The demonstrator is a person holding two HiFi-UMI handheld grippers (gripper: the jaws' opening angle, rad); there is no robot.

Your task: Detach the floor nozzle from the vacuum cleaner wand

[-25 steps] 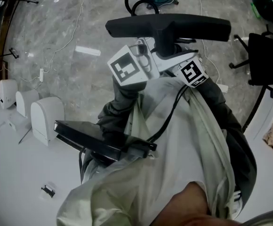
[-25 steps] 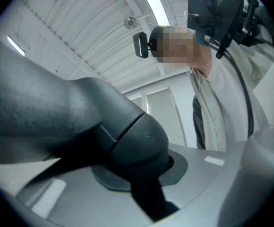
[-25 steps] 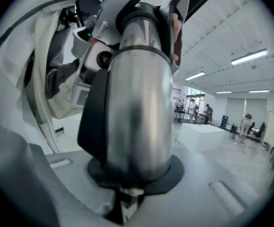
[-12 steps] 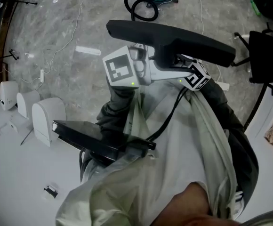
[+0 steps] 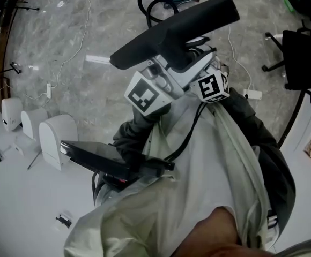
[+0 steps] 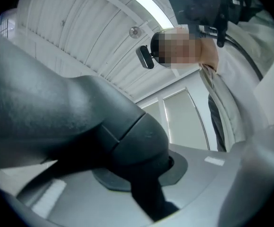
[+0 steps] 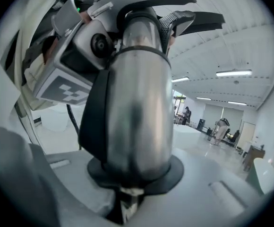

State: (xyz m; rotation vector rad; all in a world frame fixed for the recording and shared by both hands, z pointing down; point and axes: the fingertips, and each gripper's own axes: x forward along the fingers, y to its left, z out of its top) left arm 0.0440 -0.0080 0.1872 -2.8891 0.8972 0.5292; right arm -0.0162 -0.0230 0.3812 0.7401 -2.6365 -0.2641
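Clamping jaws — left nozzle [image 6: 113, 131], right wand [image 7: 137, 103]

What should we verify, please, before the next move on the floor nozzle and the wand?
1. Left claw shut on the floor nozzle's neck: ok.
2. Right claw shut on the silver wand: ok.
3. Floor nozzle held up off the floor: ok.
4. Nozzle-to-wand joint already separated: cannot tell.
5. Office chair apart from the nozzle, off to the right: ok.
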